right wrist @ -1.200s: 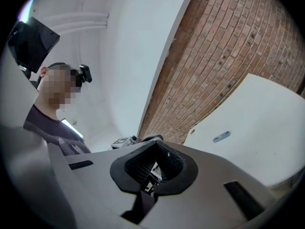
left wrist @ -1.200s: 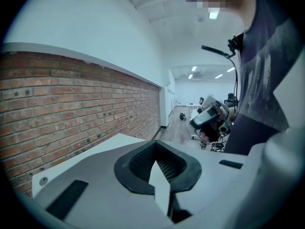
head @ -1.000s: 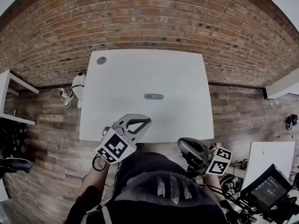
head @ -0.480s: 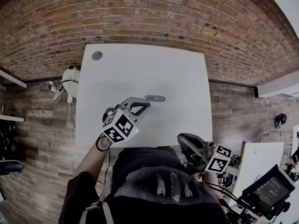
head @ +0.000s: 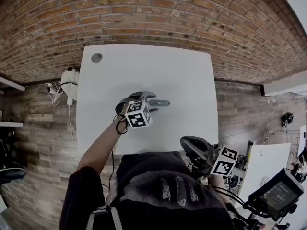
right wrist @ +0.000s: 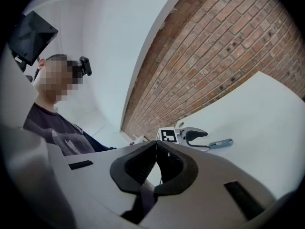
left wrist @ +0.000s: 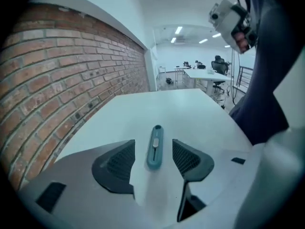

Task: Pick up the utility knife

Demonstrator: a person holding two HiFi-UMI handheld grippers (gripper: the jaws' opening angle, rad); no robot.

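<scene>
The utility knife (head: 160, 102), a slim grey-blue bar with a slider, lies flat near the middle of the white table (head: 182, 71). My left gripper (head: 149, 99) reaches over the table to it. In the left gripper view the knife (left wrist: 156, 136) lies lengthwise between the two dark pads (left wrist: 116, 162), and the left gripper (left wrist: 153, 149) is opening, with a gap between each pad and the knife. My right gripper (head: 186, 145) hangs off the table's near edge by my body, shut and empty (right wrist: 156, 144). From there the knife (right wrist: 220, 143) and the left gripper (right wrist: 190, 135) show far off.
A grey round cap (head: 97, 57) sits in the table's far left corner. A brick wall (head: 153, 18) runs behind the table. On the wooden floor stand a white device with cables (head: 69, 80) at left and a monitor (head: 276, 193) at lower right.
My left gripper has moved forward and down from the table's near edge to the knife, and its jaws have gone from shut to open. The right gripper has barely shifted.
</scene>
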